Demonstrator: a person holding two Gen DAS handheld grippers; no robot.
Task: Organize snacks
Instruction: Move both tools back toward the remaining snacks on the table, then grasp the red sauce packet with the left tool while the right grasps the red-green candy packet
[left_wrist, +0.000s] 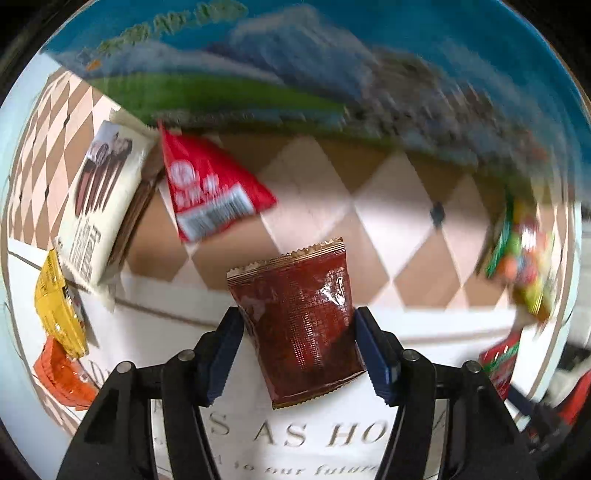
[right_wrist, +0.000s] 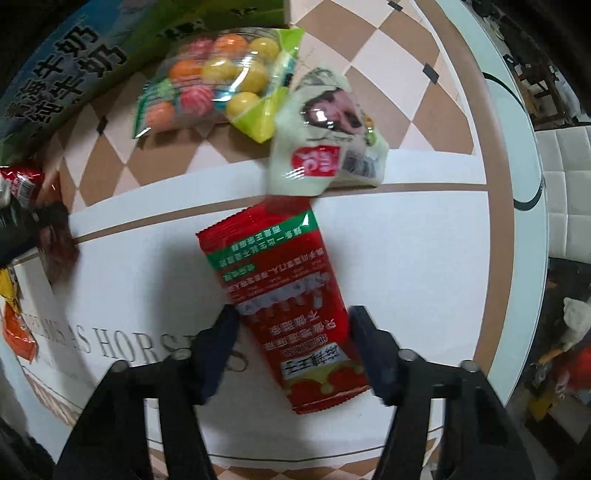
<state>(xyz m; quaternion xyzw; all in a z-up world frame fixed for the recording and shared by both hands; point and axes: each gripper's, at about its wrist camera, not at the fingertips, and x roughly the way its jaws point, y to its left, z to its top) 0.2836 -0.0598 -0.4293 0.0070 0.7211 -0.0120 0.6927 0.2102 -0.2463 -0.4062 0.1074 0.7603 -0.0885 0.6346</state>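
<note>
In the left wrist view my left gripper is shut on a dark red snack packet with gold serrated ends, both pads pressing its sides above the table. In the right wrist view my right gripper stands open around a bright red and green packet that lies flat on the white table; the fingers sit on either side of it and I cannot tell if they touch. A white pouch and a clear bag of coloured balls lie beyond it.
A red sachet, a white cookie box, and yellow and orange packets sit at the left. A blue-green milk carton stands at the back. The candy bag lies right. The table's round edge curves at right.
</note>
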